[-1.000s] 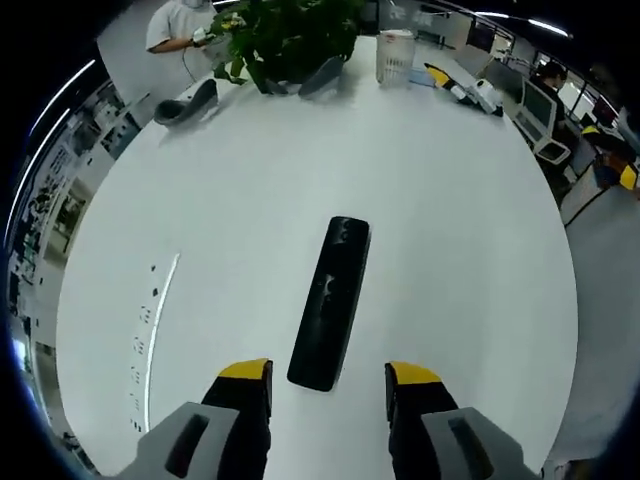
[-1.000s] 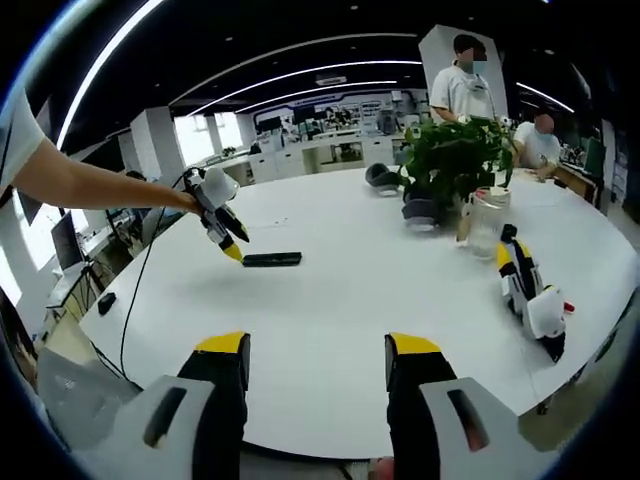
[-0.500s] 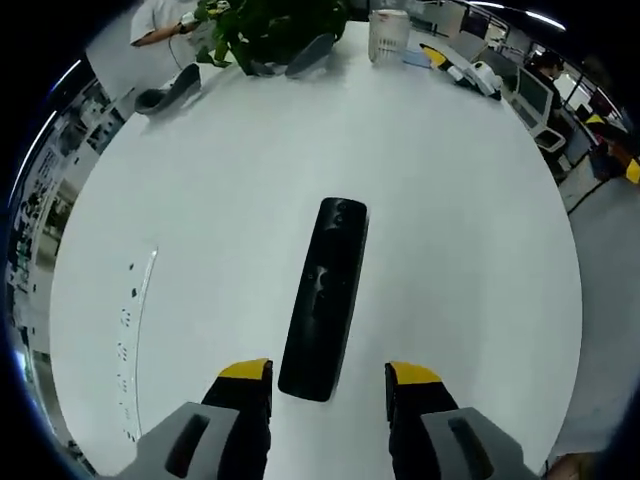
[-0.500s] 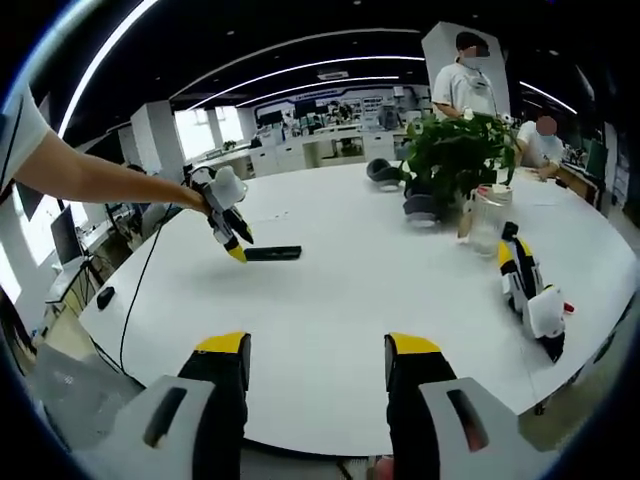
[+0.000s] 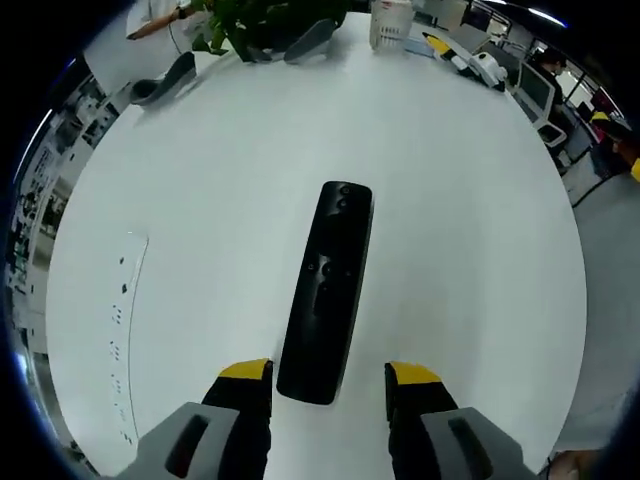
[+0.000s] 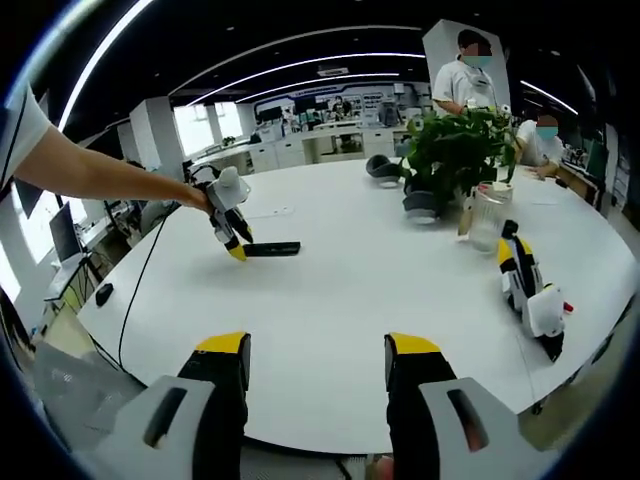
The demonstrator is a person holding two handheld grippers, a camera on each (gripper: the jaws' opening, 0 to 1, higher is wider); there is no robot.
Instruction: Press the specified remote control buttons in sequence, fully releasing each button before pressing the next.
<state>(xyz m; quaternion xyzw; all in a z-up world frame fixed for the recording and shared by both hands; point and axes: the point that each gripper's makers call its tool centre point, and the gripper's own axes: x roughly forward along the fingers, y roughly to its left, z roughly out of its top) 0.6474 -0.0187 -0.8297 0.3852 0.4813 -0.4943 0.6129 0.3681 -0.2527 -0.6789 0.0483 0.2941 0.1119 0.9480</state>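
Note:
A long black remote control [image 5: 325, 290] lies flat on the round white table [image 5: 470, 250], its buttons facing up. My left gripper [image 5: 328, 385] hovers open just over the remote's near end, which sits between the two yellow-tipped jaws. In the right gripper view the same remote [image 6: 272, 249] is far off at the left, with the left gripper [image 6: 238, 250] angled down at its end, held by a person's outstretched arm. My right gripper [image 6: 317, 350] stands open over the table's near edge, holding nothing.
A potted plant [image 6: 455, 150] and a glass jar [image 6: 487, 222] stand at the back right. A spare yellow, black and white gripper [image 6: 530, 295] lies near the right edge. Dark grey curved items [image 6: 382, 172] sit by the plant. Two people stand behind the table. A socket strip [image 5: 118, 330] is set into the table.
The left gripper has closed in on the remote, which now looks larger with its near end between the jaws. The right gripper has stayed put.

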